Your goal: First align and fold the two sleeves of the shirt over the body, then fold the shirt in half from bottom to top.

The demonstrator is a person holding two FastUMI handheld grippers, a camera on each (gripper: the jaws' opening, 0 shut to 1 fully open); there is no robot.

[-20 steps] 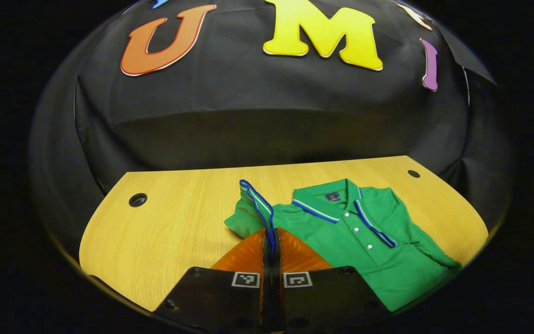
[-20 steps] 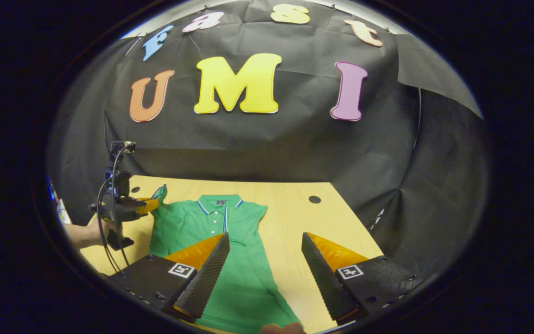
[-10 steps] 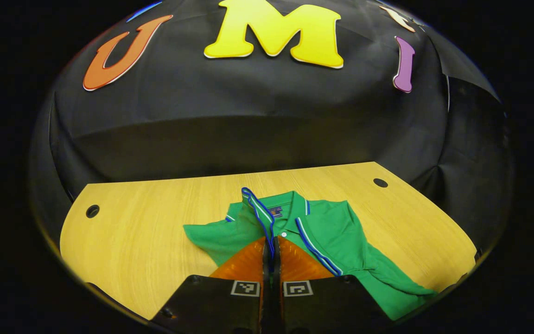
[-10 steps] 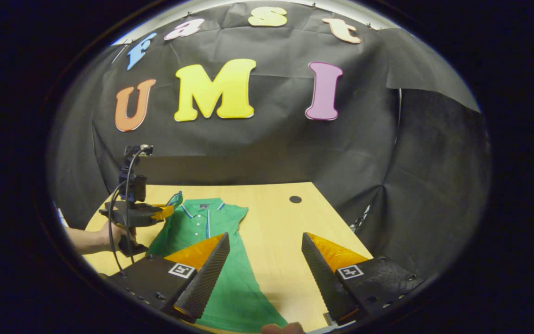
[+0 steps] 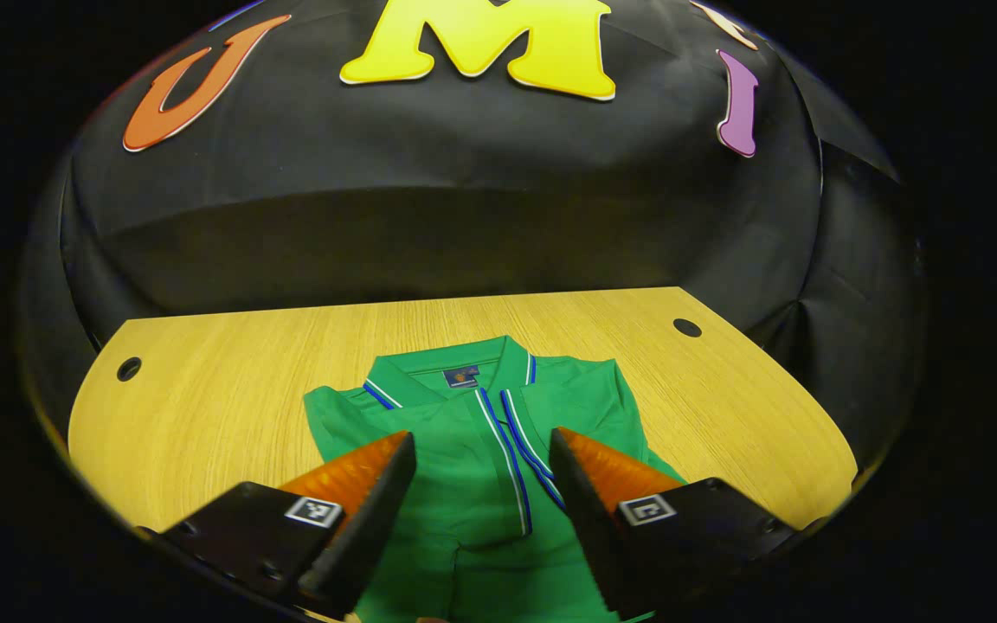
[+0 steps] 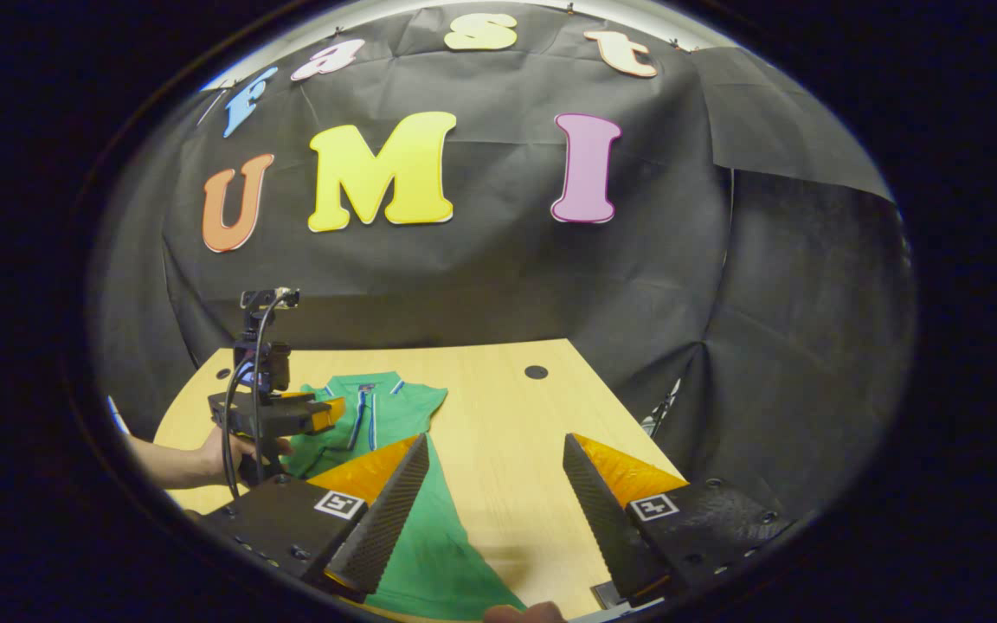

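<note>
Hovering over the green shirt [image 5: 481, 484], left claw [image 5: 481, 450] gapes; right claw [image 6: 494, 454] gapes above table [image 6: 507, 407].

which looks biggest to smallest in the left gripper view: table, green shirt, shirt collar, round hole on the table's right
1. table
2. green shirt, partly hidden by the left gripper fingers
3. shirt collar
4. round hole

my left gripper [image 5: 481, 450] hangs above the shirt's [image 5: 472, 450] chest with its fingers spread apart, gripping nothing. my right gripper [image 6: 494, 472] hovers over the shirt's lower right edge, fingers also wide. a hand [image 6: 234, 450] holds the left one.
</note>
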